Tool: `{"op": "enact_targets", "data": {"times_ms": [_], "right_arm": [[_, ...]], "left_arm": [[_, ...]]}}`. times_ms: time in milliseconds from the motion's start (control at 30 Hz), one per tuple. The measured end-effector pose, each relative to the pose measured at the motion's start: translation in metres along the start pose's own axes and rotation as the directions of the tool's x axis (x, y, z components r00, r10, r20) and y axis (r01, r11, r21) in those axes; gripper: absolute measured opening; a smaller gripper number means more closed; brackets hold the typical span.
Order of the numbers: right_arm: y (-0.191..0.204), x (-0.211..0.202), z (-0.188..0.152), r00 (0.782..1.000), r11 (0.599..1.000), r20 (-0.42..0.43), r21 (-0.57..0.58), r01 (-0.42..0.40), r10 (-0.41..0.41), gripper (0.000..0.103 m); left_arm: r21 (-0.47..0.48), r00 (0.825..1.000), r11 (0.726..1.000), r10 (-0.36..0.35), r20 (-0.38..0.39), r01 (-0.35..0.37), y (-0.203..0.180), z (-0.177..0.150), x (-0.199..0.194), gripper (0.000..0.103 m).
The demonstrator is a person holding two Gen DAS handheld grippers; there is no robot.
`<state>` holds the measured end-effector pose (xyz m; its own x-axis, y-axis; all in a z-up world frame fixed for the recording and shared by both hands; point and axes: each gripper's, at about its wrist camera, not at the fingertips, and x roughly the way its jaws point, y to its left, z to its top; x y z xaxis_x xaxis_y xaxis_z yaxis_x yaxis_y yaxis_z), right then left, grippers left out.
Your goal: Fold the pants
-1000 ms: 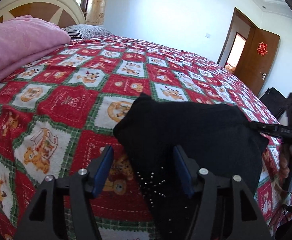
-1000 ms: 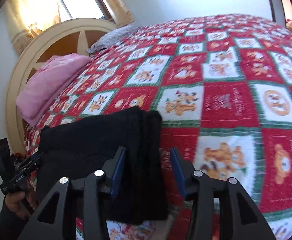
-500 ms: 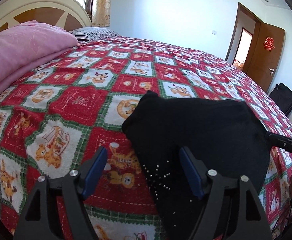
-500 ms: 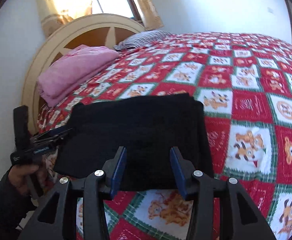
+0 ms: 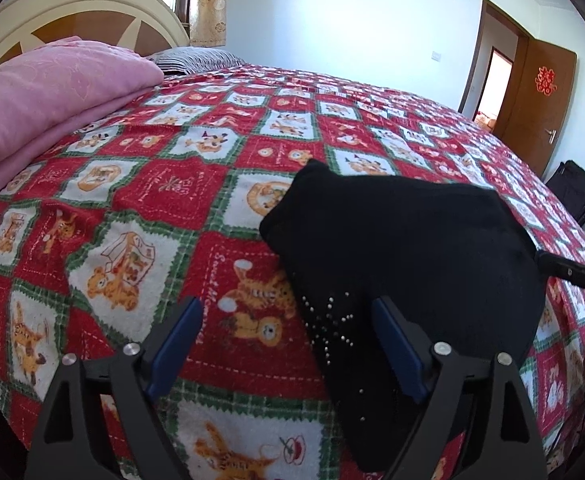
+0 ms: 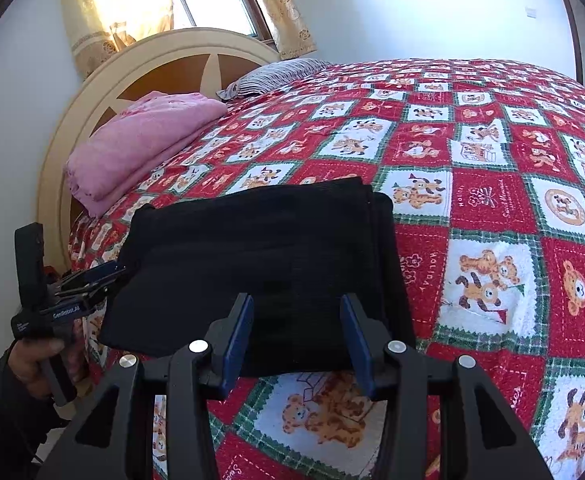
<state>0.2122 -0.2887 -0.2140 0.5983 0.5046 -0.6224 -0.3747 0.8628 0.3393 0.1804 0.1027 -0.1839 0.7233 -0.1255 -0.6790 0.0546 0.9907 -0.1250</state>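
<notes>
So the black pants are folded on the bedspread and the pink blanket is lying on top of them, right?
Not quite. The black pants do lie folded on the bedspread, but the pink blanket is not on them: it sits apart, up by the headboard. The right wrist view shows patterned bedspread between the two.

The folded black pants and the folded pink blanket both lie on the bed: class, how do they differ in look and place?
The folded black pants are dark with small shiny studs at one corner; the folded pink blanket is plain pale pink. The pants lie flat and thin near the bed's edge; the blanket is a thicker bundle against the cream headboard. Both rest folded on the red patterned bedspread.
</notes>
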Motion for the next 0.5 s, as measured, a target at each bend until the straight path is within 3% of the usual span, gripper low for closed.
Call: {"op": "enact_targets", "data": {"times_ms": [200, 367, 500], "right_arm": [[0.000, -0.004, 0.001, 1.000, 1.000, 0.003, -0.001, 0.019, -0.019, 0.047], [0.010, -0.033, -0.001, 0.996, 0.997, 0.058, -0.006, 0.075, -0.074, 0.048], [0.031, -0.063, -0.003, 0.987, 0.988, 0.110, -0.078, 0.130, -0.121, 0.055]], "left_arm": [[-0.008, 1.000, 1.000, 0.020, -0.006, -0.020, 0.000, -0.002, -0.004, 0.093], [0.005, 0.999, 0.999, 0.032, 0.016, -0.032, -0.008, -0.002, -0.031, 0.093], [0.014, 0.998, 1.000, 0.006, 0.059, -0.007, -0.020, -0.003, -0.056, 0.093]]}}
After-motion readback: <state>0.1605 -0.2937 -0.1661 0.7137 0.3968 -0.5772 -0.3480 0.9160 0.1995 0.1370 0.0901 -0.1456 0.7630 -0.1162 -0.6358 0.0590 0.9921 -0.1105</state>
